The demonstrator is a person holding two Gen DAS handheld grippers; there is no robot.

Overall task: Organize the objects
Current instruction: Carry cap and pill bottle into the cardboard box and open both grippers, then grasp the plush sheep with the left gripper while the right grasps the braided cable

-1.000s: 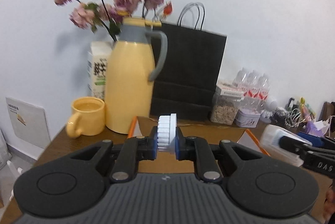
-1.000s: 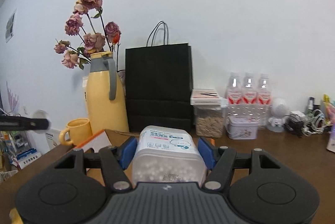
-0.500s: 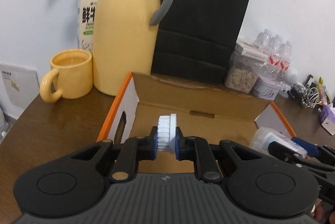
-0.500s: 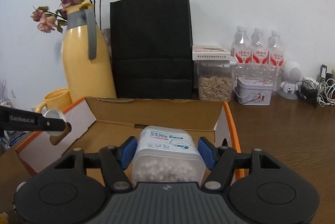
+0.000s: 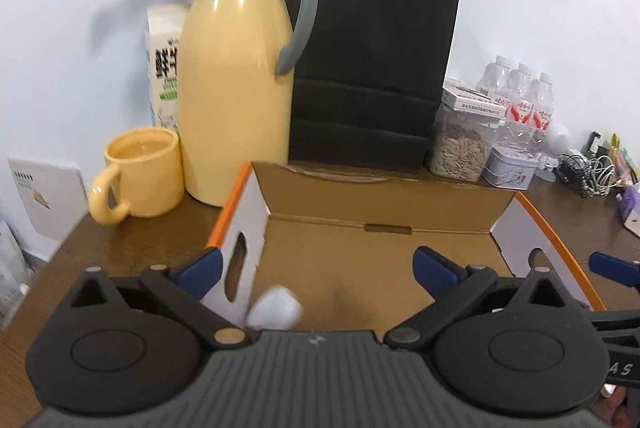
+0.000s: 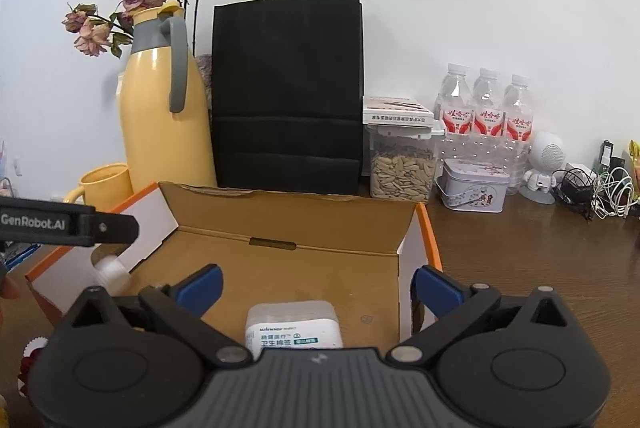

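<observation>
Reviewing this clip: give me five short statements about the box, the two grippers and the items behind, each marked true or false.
1. The right gripper has its jaws spread, and the swab container sits loose between them. True; the jaws are opening.
2. The left gripper clamps the small white item. False: its jaws are opening and the blurred white item is free of both pads.
3. The cardboard box is open-topped, in front of the black paper bag. True.
4. The yellow mug stands inside the box. False: it is on the table beside the yellow thermos jug.
5. Three water bottles stand by the wall. True.
</observation>
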